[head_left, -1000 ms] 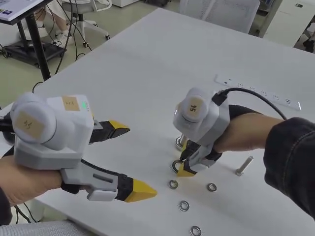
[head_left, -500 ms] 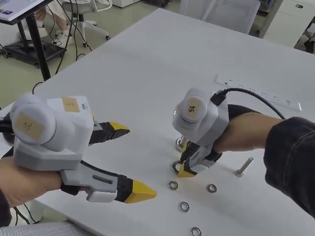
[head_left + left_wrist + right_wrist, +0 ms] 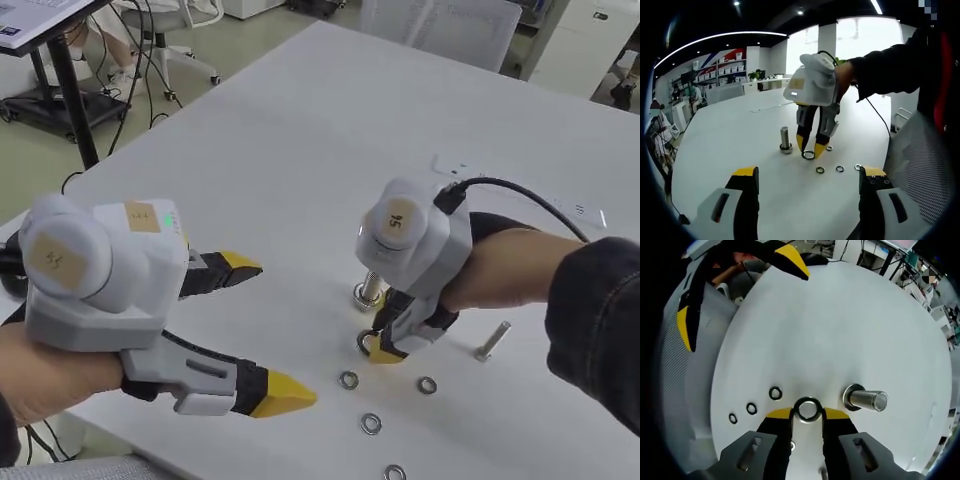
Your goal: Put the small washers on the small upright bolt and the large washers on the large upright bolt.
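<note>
White workbench (image 3: 300,130) stands on a pale green floor (image 3: 40,150). Black-legged desk (image 3: 40,18) and wheeled chair (image 3: 187,13) at far left. Ceiling light strip (image 3: 720,35) overhead; bright windows (image 3: 865,40) behind.

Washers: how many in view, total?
5. One large washer is pinched in the right gripper. Four small washers lie loose on the table: two by the gripper, one nearer the person, one at the frame's bottom edge. The gripper may hide more.
</note>
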Motion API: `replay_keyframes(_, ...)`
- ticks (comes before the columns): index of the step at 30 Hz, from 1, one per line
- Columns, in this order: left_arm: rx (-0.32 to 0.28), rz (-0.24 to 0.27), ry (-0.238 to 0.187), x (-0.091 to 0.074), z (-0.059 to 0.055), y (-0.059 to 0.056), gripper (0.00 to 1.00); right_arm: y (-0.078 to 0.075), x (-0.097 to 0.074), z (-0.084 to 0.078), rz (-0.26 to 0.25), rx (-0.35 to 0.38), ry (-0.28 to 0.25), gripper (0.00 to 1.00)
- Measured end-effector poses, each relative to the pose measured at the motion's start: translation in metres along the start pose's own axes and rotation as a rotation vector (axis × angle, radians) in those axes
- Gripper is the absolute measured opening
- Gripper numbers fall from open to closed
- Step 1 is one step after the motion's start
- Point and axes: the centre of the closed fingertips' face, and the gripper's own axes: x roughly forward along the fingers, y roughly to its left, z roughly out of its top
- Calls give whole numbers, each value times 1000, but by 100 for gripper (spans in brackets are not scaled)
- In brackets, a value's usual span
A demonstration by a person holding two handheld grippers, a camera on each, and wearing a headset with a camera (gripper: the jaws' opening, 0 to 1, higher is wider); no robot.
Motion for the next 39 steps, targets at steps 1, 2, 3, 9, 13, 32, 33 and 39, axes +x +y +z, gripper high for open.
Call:
replay_keyframes(1, 0, 0, -1, 0, 0, 0, 82, 0, -1, 0, -1, 0, 1, 23)
replay_keyframes(2, 0, 1, -1, 0, 0, 0, 82, 0, -3, -1, -3, 0, 2, 23)
replay_keyframes(3, 1, 1, 0, -1, 0, 0, 82, 0, -4, -2, -2, 0, 4, 23)
replay_keyframes(9, 3, 2, -4, -1, 2, 1, 82, -3, -15, -5, -21, -4, 11, 23)
replay_keyframes(13, 4, 0, -4, 0, 2, 0, 82, -3, -22, -6, -30, -3, 12, 23)
replay_keyframes(32, 13, -6, -13, 2, 5, 0, 82, -9, -60, -4, -80, -24, 11, 23)
replay_keyframes(33, 13, -6, -13, 2, 5, 0, 82, -10, -62, -3, -85, -26, 11, 23)
replay_keyframes(39, 12, -7, -16, 2, 5, 0, 82, -14, -70, 2, -96, -38, 10, 23)
